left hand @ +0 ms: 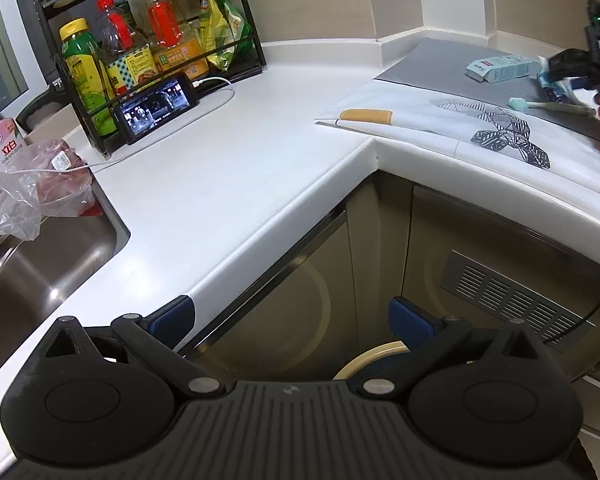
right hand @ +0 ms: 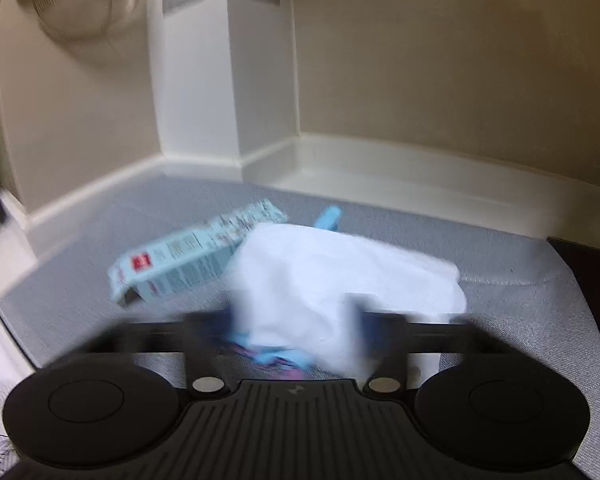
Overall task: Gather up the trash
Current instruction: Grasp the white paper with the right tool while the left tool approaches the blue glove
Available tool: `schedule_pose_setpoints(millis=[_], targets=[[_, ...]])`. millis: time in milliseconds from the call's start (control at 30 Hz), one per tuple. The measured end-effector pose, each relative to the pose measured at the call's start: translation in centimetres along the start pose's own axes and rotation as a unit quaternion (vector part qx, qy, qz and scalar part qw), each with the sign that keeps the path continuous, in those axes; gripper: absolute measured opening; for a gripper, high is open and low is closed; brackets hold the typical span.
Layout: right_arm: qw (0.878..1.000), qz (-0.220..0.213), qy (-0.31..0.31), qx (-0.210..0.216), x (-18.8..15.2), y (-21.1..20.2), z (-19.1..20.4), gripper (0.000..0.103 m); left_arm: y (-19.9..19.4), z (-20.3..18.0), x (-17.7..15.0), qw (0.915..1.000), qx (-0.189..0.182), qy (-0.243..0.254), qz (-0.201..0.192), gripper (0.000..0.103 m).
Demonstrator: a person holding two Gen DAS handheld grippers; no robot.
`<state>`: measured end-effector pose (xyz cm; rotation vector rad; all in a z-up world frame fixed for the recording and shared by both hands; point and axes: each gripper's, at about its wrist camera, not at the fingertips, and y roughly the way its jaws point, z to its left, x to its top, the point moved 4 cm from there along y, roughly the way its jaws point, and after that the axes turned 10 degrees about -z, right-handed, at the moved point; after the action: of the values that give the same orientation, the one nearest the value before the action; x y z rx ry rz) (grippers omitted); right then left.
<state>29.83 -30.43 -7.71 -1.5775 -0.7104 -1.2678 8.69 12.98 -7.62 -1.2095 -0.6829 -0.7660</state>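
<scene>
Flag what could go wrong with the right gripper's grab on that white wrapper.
1. The right gripper pinches only the near edge of the white wrapper; the picture is blurred, so the thin film may slip out on lifting.
2. The wrapper overlaps the blue box and may drag it.
3. The toothbrush lies close and could get swept off the mat.

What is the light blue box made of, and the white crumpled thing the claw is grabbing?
The light blue rectangular box looks like thin printed cardboard: flat panels, sharp folds, an open end flap. The white crumpled wrapper in the right claw seems thin plastic or paper; it creases softly, but blur leaves that open.
</scene>
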Motion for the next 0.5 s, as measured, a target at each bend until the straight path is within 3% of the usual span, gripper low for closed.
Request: schedule_pose_setpoints(millis=[67,333,500], targets=[[1.0,-0.017,0.006,0.002,0.3,-1.2,-0.6,0.004,0.1,-0.1,0.1,1.0,-0.002,0.001,0.0,0.103],[0.994,-0.086,0.066,-0.028,1.3,-5.9,-7.1,0.002,0.4,-1.3,0.9,0.9998,-0.009,0.015,-0.005,0.103],[0.988,-0.075,0.126,-0.051,0.9,-5.5,-11.1,0.004,0.4,-2.9,1.8,0.9994,-0.02,0.027,-0.01,0.103]])
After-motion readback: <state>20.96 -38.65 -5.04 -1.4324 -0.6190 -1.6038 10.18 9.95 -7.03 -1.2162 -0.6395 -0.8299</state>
